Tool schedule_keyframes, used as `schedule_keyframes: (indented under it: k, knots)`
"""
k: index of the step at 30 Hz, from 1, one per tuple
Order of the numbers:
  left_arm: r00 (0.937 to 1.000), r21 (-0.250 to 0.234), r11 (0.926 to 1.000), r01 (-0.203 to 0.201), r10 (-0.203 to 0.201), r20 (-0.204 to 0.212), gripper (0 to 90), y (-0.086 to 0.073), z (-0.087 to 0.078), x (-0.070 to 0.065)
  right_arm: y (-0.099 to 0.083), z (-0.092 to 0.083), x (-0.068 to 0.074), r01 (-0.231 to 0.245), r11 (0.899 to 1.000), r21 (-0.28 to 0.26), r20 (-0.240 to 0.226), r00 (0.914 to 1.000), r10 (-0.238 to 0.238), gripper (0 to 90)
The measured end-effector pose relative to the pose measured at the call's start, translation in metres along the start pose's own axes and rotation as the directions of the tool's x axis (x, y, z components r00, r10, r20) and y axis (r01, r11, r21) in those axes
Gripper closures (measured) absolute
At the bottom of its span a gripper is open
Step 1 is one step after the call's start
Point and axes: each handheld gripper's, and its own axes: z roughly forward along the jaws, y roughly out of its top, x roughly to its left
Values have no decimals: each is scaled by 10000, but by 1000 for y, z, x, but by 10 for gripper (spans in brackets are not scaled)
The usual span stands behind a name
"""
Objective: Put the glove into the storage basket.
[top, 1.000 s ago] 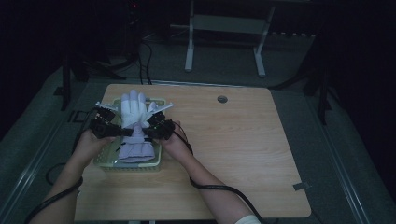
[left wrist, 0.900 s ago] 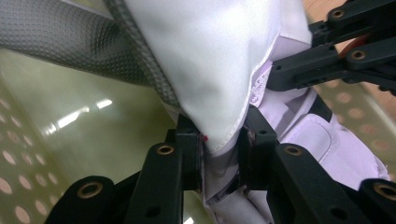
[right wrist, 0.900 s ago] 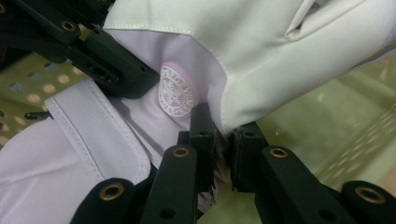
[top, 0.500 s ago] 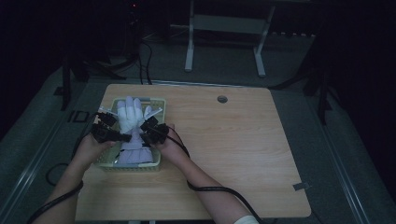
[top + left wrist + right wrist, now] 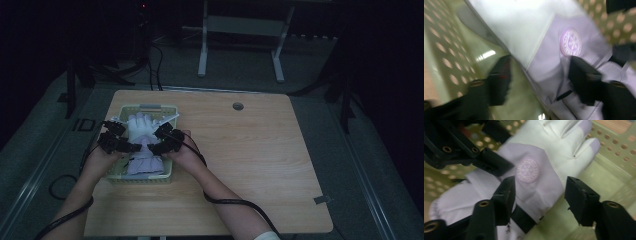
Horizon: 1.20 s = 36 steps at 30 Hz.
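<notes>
Glove (image 5: 142, 145) edges are being blurred in the left gripper view as both grippers' jaws are just being opened over it inside the basket (image 5: 150, 107); left gripper (image 5: 541, 77) and right gripper (image 5: 539, 195) are being angled inward, nothing clamped.

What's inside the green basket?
A white and lilac glove lies flat in the basket, round badge facing up. Both grippers, left and right, have just opened over it. Whatever might sit beneath the glove is covered.

Dark lab – bare desk (image 5: 260, 165), cables (image 5: 150, 55)
</notes>
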Motion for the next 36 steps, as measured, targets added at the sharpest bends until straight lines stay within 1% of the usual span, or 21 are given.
schedule_keyframes:
  k: [1,2,3,4,6,9,10,12,14,18,21,23,24,25,26,27,29,30,31,35,36]
  knots:
    - [10000,-399,9992,-66,65,-37,137,-1,-4,-2,1,-7,-1,-47,9997,-248,-202,9998,42,348]
    - [10000,-643,9979,-43,45,33,137,-1,-5,-2,2,-9,-2,-70,9993,-379,-300,9995,59,316]
    - [10000,-643,9979,-43,45,33,136,-1,-5,-2,2,-9,-2,-70,9993,-379,-300,9995,59,316]
    - [9998,-982,9951,-92,108,156,135,-2,-8,-5,2,-13,-4,-131,9998,-161,-645,9978,120,228]
    - [9996,-1192,9926,-251,266,109,134,-3,-9,-8,1,-16,-5,14,9998,-213,-854,9963,-32,199]
    - [9993,-1342,9906,-269,300,211,134,-3,-11,-10,0,-20,-7,108,9995,-304,-984,9951,-137,186]
    - [9991,-1499,9885,-203,256,338,134,-4,-13,-11,0,-21,-7,126,9995,-304,-965,9952,-155,173]
    - [9990,-1542,9879,-144,206,388,134,-4,-13,-12,-2,-26,-10,161,9989,-450,-1123,9935,-211,158]
    - [9983,-1650,9861,-192,280,508,134,-5,-16,-16,-4,-30,-12,247,9984,-504,-1124,9932,-302,157]
    - [9977,-1795,9834,-246,354,570,134,-5,-18,-22,-6,-36,-15,354,9977,-577,-1080,9933,-415,156]
    - [9965,-1873,9818,-329,466,691,134,-4,-20,-29,-9,-45,-16,630,9960,-638,-1122,9912,-698,155]
    - [9956,-2183,9758,-120,321,886,127,-3,-23,-36,-11,-50,-17,819,9946,-637,-1106,9899,-886,150]
    - [9956,-2183,9758,-120,321,886,80,-3,-23,-36,-12,-52,-18,953,9935,-627,-1106,9886,-1018,148]
    - [9943,-2233,9747,-72,308,1023,0,-3,-25,-43,-14,-55,-19,1000,9928,-662,-1079,9884,-1067,146]
    - [9951,-2388,9710,-125,354,919,0,-3,-26,-47,-15,-58,-20,1037,9921,-704,-1059,9882,-1109,146]
    - [9951,-2388,9710,-125,354,919,0,-3,-26,-47,-15,-61,-21,975,9926,-717,-1061,9888,-1048,146]
    - [9955,-2660,9639,-78,325,885,0,-1,-26,-55,-17,-66,-24,951,9921,-818,-1052,9890,-1035,146]
    - [9955,-2660,9639,-78,325,885,0,-1,-26,-55,-18,-69,-25,930,9923,-822,-1055,9892,-1015,146]
    - [9925,-2761,9611,-70,403,1152,0,1,-25,-60,-20,-72,-26,1037,9913,-813,-1037,9883,-1119,146]
    - [9901,-2730,9618,-205,575,1281,0,4,-22,-72,-27,-81,-29,1175,9901,-772,-1025,9868,-1251,146]
    - [9901,-2730,9618,-205,575,1281,0,4,-22,-72,-28,-83,-30,1190,9899,-770,-1009,9868,-1264,146]
